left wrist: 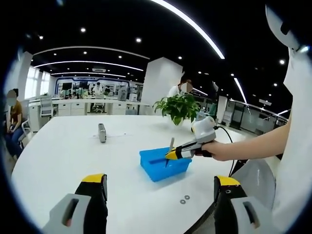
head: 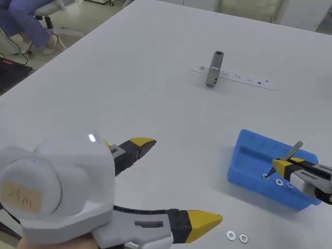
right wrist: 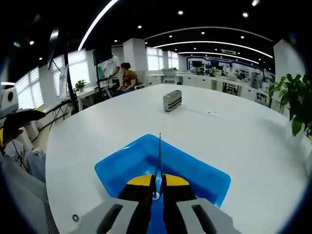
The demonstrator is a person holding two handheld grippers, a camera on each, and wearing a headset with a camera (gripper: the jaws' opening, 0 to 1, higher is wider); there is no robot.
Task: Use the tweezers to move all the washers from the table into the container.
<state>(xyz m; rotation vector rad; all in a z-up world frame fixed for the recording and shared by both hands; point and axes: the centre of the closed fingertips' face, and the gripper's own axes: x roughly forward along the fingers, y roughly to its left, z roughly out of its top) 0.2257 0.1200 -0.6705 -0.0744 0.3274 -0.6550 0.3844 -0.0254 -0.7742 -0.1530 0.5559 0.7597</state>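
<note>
A broad white table (head: 129, 78) stands in an open-plan room, with a potted plant (left wrist: 179, 107) past its far edge. At the near left, the left gripper (head: 174, 181) hangs over the tabletop, its yellow-tipped jaws wide apart with nothing between them. Just right of its nearer jaw, two washers (head: 237, 237) lie side by side on the table. Ahead of them and to the right sits the blue container (head: 244, 155), with more washers (head: 284, 182) on its floor. The right gripper (head: 280, 166) reaches over the container, jaws pressed together on the tweezers (head: 295, 149), whose tips point down inside it. Well beyond both grippers, a small grey device (head: 214, 68) lies on a printed strip (head: 249, 79).
</note>
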